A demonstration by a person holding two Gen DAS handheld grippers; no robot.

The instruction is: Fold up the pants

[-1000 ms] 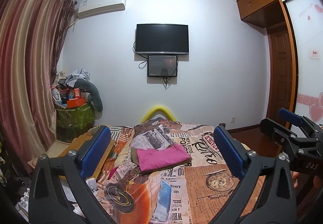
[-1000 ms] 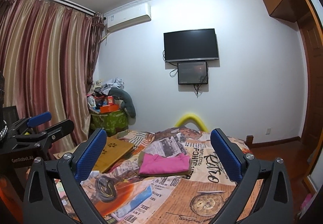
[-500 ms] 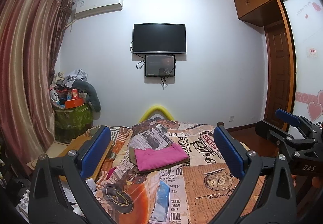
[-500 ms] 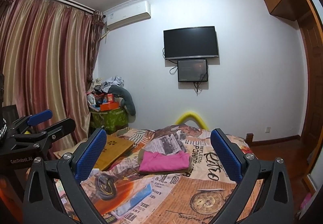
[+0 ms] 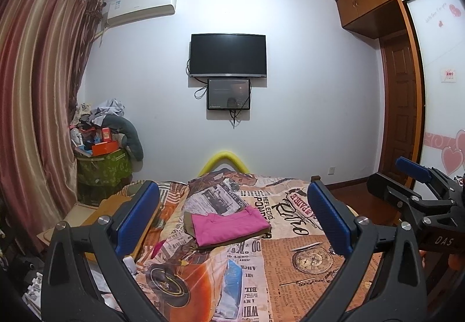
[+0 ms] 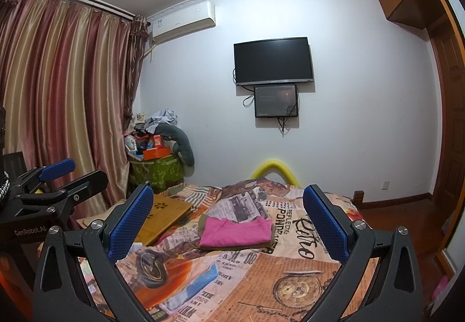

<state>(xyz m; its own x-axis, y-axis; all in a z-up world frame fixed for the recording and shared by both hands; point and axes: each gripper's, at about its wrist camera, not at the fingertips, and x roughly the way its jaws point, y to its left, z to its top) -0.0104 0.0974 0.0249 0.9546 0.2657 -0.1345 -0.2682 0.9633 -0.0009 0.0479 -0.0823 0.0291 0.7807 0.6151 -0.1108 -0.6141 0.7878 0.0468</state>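
The left gripper is held above the near end of the bed, its 2 blue-padded fingers spread wide with nothing between them. The right gripper is held the same way, jaws wide apart and empty. Each shows in the other's view: the right gripper sits off to the right of the left one, and the left gripper sits off to the left of the right one, the 2 well apart.

Ahead of both grippers, framed between the fingers of each, a folded stack of clothes lies on the bedspread, which is printed with newspaper and clock motifs. The top piece is a pink folded garment; under it lies an olive-brown folded piece, probably the pants, though only its edges show. Neither gripper touches the stack.

Ahead and left of the left gripper, a flat wooden board rests on the bed's edge. Beyond it, against the striped curtain, stands a green bin piled with boxes and cloth. Straight ahead on the far wall hangs a dark television with a smaller screen below it, and an air conditioner is mounted high to the left. A yellow curved tube rises behind the far end of the bed.
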